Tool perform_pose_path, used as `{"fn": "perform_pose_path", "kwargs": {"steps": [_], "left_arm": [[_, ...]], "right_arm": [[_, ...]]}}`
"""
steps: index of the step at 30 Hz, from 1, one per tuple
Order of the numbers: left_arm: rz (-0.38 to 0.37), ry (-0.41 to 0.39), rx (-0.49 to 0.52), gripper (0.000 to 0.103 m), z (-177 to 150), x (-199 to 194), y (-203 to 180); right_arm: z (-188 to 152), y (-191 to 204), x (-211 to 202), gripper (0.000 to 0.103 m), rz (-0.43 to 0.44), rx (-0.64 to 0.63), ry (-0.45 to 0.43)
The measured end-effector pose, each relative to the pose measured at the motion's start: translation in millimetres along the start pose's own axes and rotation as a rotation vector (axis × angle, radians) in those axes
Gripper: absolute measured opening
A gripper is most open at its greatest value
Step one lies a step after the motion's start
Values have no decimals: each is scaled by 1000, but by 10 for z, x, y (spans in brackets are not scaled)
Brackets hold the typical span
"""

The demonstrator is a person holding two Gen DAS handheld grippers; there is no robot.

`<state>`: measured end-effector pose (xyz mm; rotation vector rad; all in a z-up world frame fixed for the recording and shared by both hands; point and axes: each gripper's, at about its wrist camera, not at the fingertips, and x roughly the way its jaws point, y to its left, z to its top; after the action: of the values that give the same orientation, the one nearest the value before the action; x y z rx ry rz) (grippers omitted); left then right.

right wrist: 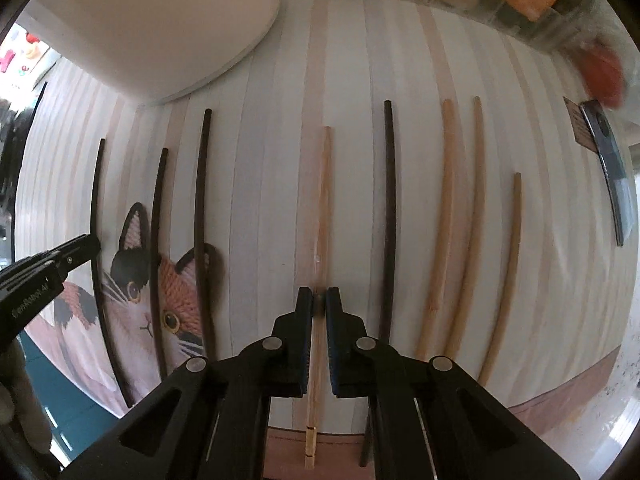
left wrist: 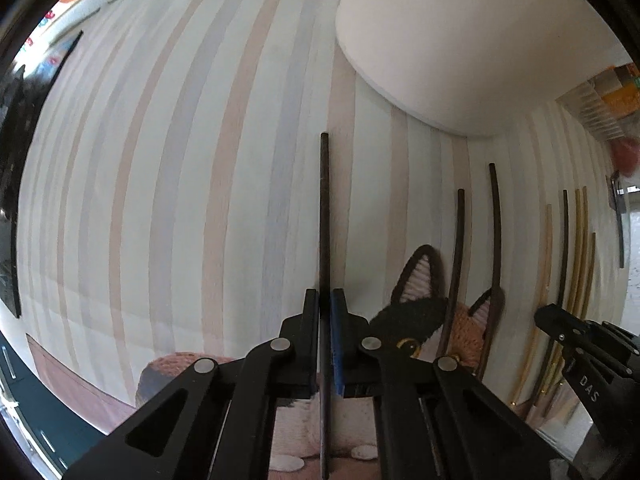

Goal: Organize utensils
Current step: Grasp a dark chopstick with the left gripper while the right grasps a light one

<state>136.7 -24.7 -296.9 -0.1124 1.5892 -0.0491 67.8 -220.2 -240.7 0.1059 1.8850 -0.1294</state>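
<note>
Dark wood: one dark chopstick (left wrist: 325, 216) is sitting clamped between the jaws of the left gripper (left wrist: 325, 300), running straight up the middle of the left wrist view over the striped mat (left wrist: 180, 200). The right gripper (right wrist: 319, 300) is pinching a pale bamboo chopstick (right wrist: 322, 200) at lower centre of the right wrist view, its jaws pressed together on the stick.

Loose sticks are lying in near-parallel rows on the mat. Two more dark chopsticks (right wrist: 202, 216) are crossing a cat-shaped coaster (right wrist: 160, 292) at lower left of the right wrist view, and a further dark chopstick (right wrist: 389, 200) is lying just right of the held pale one. Three pale chopsticks (right wrist: 444, 216) are lying further right. A white bowl (right wrist: 160, 20) is occupying the upper left of that frame.
</note>
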Motion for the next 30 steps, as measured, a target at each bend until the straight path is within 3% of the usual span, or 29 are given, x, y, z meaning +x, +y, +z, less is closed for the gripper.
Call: {"fn": "perform_pose_path", "kwargs": {"steps": [7,12,17,30], "left_arm": [[60,46,136,8,145,71,-152],[85,16,111,4,131,70,-251],[74,-13,53,3,88,44,-241],[91,7,63,4,175,0,-233]], "right_arm": [[241,-13,55,8,-15,-17,73],[308,139,72,8,-47,-45,77],[272,249,1,7,-33,-30,13],[417,463,-52,8,-85,-138,88]]}}
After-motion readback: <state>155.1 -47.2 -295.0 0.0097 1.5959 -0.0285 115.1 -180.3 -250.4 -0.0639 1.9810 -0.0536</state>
